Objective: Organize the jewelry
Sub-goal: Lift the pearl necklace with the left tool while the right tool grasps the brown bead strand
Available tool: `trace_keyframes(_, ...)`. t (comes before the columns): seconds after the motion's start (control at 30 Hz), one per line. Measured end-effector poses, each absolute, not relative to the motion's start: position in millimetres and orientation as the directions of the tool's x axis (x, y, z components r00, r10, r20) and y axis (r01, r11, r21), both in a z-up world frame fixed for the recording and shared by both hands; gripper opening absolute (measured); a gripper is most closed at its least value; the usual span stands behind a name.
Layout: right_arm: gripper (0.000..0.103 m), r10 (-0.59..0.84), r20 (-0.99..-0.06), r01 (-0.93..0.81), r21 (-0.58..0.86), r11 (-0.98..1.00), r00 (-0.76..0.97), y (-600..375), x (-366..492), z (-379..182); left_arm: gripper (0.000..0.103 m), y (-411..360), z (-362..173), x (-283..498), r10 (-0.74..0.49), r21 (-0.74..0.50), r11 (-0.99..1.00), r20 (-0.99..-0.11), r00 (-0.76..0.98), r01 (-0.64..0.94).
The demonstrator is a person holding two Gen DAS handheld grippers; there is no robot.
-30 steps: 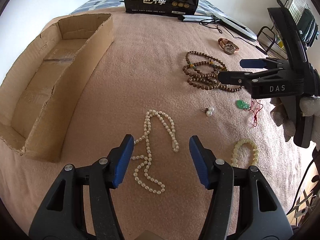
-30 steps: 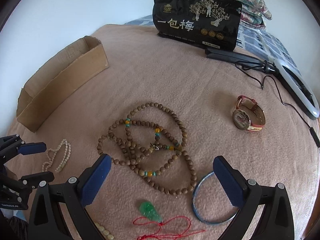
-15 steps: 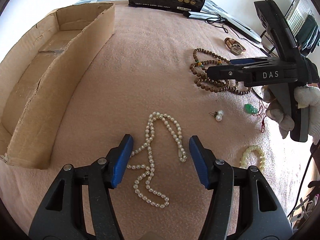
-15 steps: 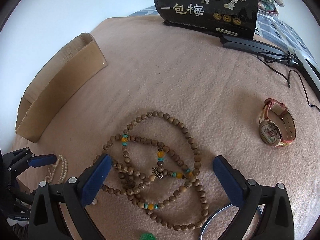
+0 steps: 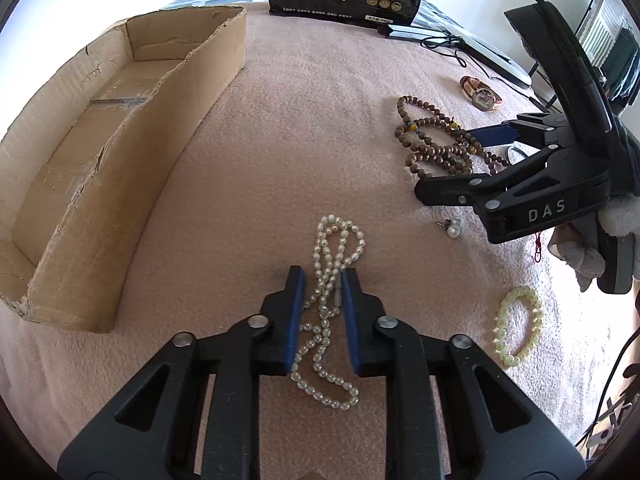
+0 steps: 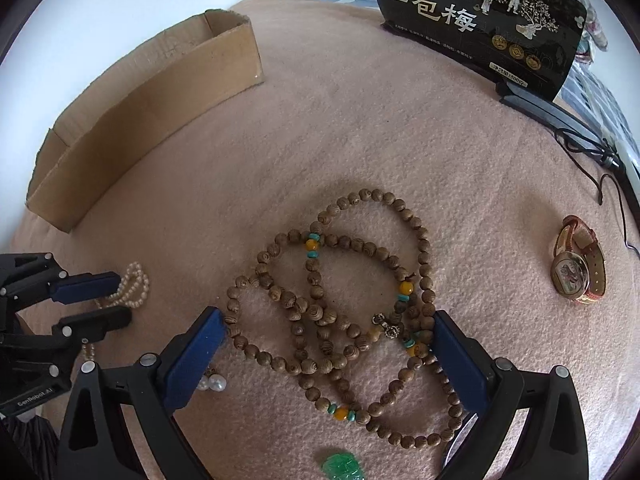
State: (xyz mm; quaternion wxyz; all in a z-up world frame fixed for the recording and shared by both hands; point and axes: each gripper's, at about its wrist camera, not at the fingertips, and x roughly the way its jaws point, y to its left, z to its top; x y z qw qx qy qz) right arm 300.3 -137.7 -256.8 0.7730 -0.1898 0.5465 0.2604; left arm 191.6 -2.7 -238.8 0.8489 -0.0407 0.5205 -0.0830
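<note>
A white pearl necklace (image 5: pixel 340 236) lies on the pink blanket. My left gripper (image 5: pixel 322 280) points down at it, and its jaws are closing with the strands and clasp pinched between the blue pads. The right wrist view shows the same gripper (image 6: pixel 124 298) at the left, over the pearls (image 6: pixel 134 280). A long brown wooden bead necklace (image 6: pixel 360 248) lies coiled. My right gripper (image 6: pixel 328 324) stands open, low over it, with the coil between its fingers. In the left wrist view, that gripper (image 5: pixel 444 164) reaches in from the right over the beads (image 5: pixel 428 132).
A long open cardboard box (image 5: pixel 132 152) sits to the left. Loose on the blanket are a wristwatch (image 6: pixel 576 268), pearl earrings (image 5: pixel 452 228), a pale bead bracelet (image 5: pixel 518 324) and a green pendant (image 6: pixel 342 466). A black bag (image 6: pixel 480 20) and a cabled ring light (image 6: pixel 560 120) lie behind.
The left jaws have closed from wide apart onto the pearl necklace. The right gripper has sunk and moved forward, so the wooden beads now lie between its fingers.
</note>
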Motion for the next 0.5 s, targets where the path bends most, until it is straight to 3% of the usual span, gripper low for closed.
trace_keyframes(0.13,0.09,0.169,-0.943,-0.6,-0.04,0.799,0.287,-137,300,-256,0.006,-1,-239,190,-0.192,-0.164,0.981,-0.874,0.446,0.101)
trace_keyframes(0.23,0.074,0.168,-0.942,-0.594,-0.041,0.804,0.292,-139,300,-254,0.006,0,-237,188,-0.197,-0.168,0.98,-0.872,0.448,0.103)
trace_keyframes(0.37,0.03,0.174,-0.941,-0.589,-0.033,0.808,0.291,-145,299,-249,0.005,0,-235,183,-0.203,-0.175,0.979,-0.869,0.452,0.103)
trace_keyframes(0.43,0.018,0.171,-0.942,-0.581,-0.03,0.814,0.288,-147,301,-247,0.005,-1,-233,180,-0.206,-0.177,0.978,-0.867,0.453,0.106)
trace_keyframes(0.5,0.017,0.177,-0.941,-0.57,-0.019,0.822,0.287,-152,303,-244,0.005,-2,-230,177,-0.21,-0.179,0.978,-0.864,0.457,0.11)
